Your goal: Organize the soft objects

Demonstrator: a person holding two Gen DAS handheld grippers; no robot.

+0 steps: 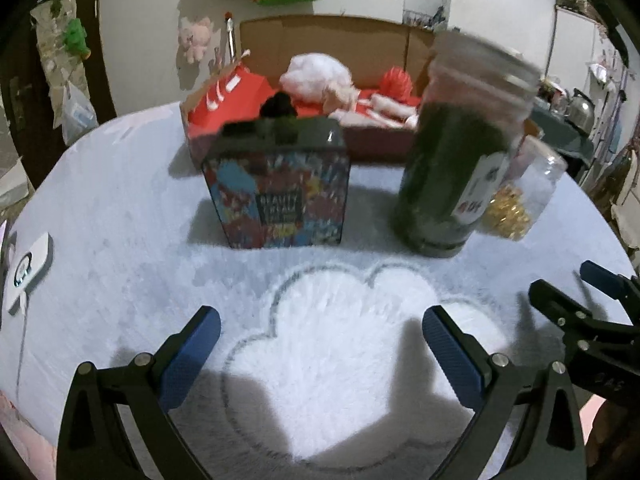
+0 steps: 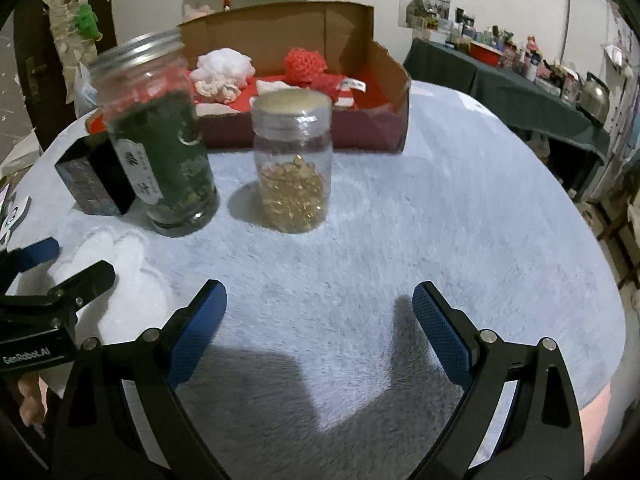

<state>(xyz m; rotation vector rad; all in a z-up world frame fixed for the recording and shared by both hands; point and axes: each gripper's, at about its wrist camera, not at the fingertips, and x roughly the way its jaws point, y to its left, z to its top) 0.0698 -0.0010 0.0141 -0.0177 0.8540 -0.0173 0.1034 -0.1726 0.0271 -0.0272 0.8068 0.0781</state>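
Nearest us in the left wrist view, our left gripper holds its jaws wide apart with nothing between them, above a white cloud shape on the fluffy pale blue cover of the desk. At 3 o'clock our right gripper pokes in. Toward 12 o'clock stands a colourful printed box, and at 1 o'clock a jar of dark green leaves, blurred, with a smaller jar of gold pieces just behind it. Farther back sits a cardboard box with a red lining, holding the soft things: a white fluffy toy and a red knitted one.

From the right wrist view, our right gripper is likewise spread and empty over bare cover. Our left gripper shows at 9 o'clock. The green jar stands at 11 o'clock, the gold jar near 12, well apart from our jaws. Behind them the cardboard box holds the white toy and red toy.
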